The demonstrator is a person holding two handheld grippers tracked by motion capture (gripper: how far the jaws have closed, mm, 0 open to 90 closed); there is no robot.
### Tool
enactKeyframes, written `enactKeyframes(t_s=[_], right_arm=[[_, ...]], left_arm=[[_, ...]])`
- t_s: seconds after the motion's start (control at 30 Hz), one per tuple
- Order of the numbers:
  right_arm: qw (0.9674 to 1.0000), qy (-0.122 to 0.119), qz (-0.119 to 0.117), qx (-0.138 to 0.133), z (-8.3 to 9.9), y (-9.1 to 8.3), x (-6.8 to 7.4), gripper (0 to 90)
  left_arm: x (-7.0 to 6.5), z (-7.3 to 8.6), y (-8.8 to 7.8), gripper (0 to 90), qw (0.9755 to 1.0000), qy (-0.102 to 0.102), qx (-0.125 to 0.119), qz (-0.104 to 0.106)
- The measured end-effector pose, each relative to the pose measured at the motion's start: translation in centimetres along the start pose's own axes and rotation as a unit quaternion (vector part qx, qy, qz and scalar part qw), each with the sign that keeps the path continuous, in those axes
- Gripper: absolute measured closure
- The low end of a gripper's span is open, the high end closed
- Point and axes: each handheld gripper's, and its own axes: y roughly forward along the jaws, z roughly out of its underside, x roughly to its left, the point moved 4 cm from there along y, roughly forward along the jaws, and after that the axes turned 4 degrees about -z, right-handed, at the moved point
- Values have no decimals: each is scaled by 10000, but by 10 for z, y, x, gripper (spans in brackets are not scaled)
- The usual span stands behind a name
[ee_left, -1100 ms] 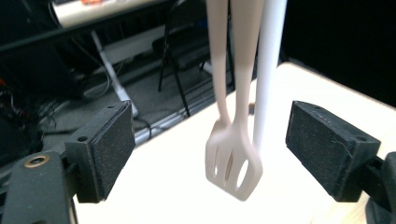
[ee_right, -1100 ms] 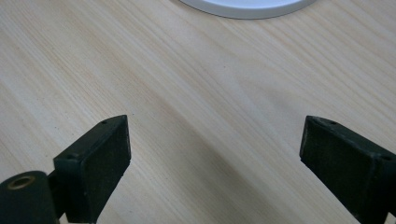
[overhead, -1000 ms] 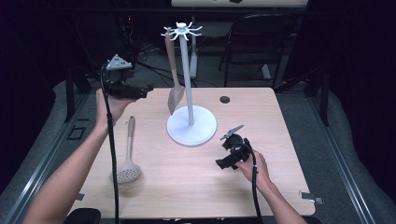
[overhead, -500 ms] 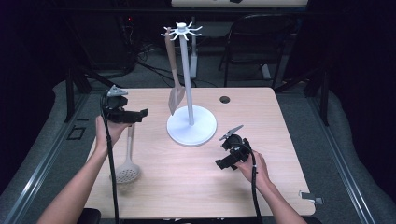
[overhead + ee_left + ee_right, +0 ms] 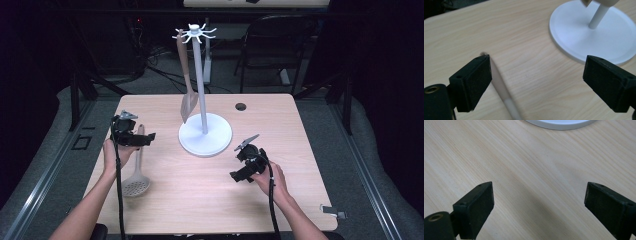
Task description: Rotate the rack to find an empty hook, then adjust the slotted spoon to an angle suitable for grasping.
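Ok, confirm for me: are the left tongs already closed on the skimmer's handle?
No: in the left gripper view the left tongs stand wide open, and the skimmer handle lies on the table beside one jaw, ungripped.

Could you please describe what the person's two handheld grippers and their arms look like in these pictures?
Both the left gripper and the right gripper are black, each with two blocky jaws faced with dark, finely textured pads. Each carries a grey three-cornered plate on top and trails a black cable. A brass-coloured threaded hole sits beside one jaw. The forearms are bare, with no sleeves.
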Motion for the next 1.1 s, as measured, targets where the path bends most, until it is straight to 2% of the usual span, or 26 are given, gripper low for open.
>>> enactKeyframes(t_s=[0.23, 0.43, 0.5, 0.57, 0.63, 0.73, 0.83, 0.9, 0.97, 1.03, 1.07, 1.1], right_arm=[[9999, -72, 44, 60, -1, 0, -1, 89], [9999, -48, 18, 98, -1, 0, -1, 90], [10000, -17, 5, 16, -1, 0, -1, 91], [10000, -16, 7, 63, -1, -1, -1, 91], [10000, -57, 25, 70, -1, 1, -1, 91], [9999, -74, 32, 117, -1, 0, -1, 92], [9998, -98, 20, 176, -1, 0, -2, 92], [9998, -114, 47, 168, -2, 0, -1, 92], [9998, -114, 38, 169, -2, 0, -1, 92], [9999, -102, 14, 136, -2, 2, -1, 92], [9998, -111, 41, 168, -2, 2, 0, 93], [9998, -121, 32, 163, -2, 2, 0, 94]], left_arm=[[16, 17, 15, 88, 9985, -460, 280, 64], [20, 20, 17, 86, 9980, -549, 322, 31], [21, 20, 18, 88, 9980, -546, 319, -19], [21, 22, 19, 96, 9979, -544, 354, -83], [22, 24, 21, 108, 9972, -588, 451, -76], [26, 28, 26, 143, 9957, -684, 597, -206], [27, 31, 30, 154, 9943, -742, 750, -177], [26, 37, 36, 210, 9925, -697, 986, -168], [26, 39, 39, 242, 9919, -685, 1052, -170], [24, 45, 45, 339, 9908, -714, 1150, 43], [23, 49, 50, 369, 9891, -594, 1348, -16], [23, 49, 50, 389, 9891, -594, 1348, -16]])
